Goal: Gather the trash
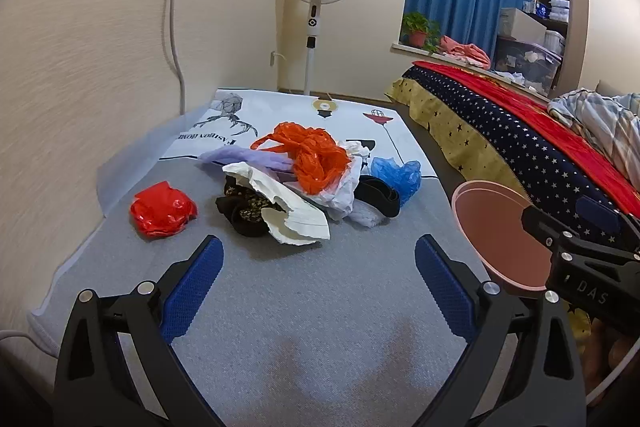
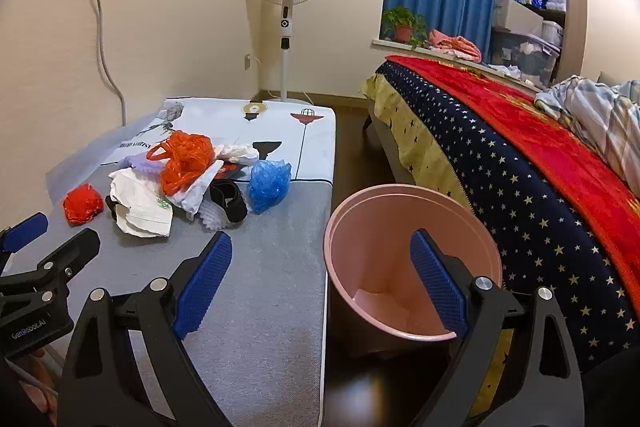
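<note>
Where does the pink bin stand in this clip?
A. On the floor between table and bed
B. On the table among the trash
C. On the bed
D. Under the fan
A: the right wrist view shows the pink bin on the dark floor, with the table on one side and the bed on the other.

Loose pile of trash [image 1: 296,179] on grey table [image 1: 280,287]: crumpled orange bag [image 1: 316,155] on top, white paper [image 1: 288,211], blue bag [image 1: 398,175] at right, red wad [image 1: 162,209] apart at left. Pink bin [image 2: 400,259] upright beside table, nearly empty.
</note>
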